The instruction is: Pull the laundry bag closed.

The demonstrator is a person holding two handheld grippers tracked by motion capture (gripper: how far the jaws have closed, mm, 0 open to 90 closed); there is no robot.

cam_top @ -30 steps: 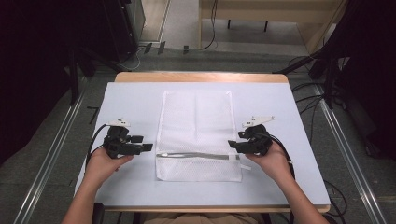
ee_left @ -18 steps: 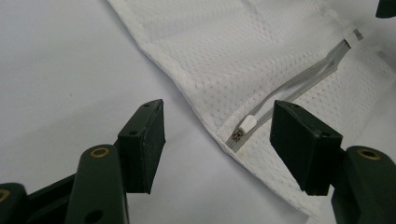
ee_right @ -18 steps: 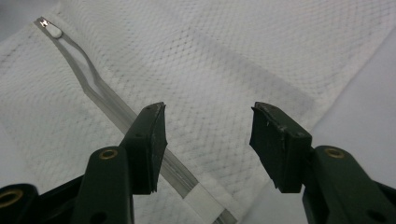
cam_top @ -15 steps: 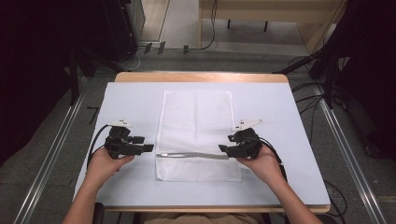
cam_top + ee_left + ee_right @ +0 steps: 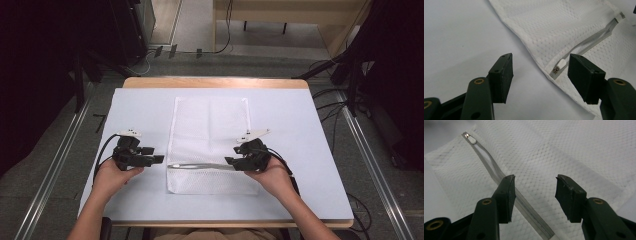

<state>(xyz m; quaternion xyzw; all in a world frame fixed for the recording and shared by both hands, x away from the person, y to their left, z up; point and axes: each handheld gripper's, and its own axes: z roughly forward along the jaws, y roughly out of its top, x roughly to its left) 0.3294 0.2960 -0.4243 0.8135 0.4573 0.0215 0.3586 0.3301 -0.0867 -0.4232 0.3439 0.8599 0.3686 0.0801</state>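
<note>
A white mesh bag (image 5: 209, 145) is lying flat in the middle of the table (image 5: 300, 125), on its pale blue top. A grey zipper (image 5: 200, 166) is running across the bag near the person's end, and it is partly open, with a small gap between its two sides. The left gripper (image 5: 159, 160) is waiting just beside the bag's left edge, and its jaws are standing wide apart with nothing in them. In the left gripper view, the small white zipper pull (image 5: 560, 64) is sitting just ahead of the jaws, at the corner of the bag. The right gripper (image 5: 231, 161) is resting over the right end of the zipper. Its jaws have just been closing, but they are not pressing on anything yet, and the zipper is passing by one jaw. The bag looks very light, thin and soft, so it will probably bunch up and slide on the smooth table if only one side is pulled. The firm zipper tape and the little pull look like the best spots to grab. No words or labels are showing on the bag.
</note>
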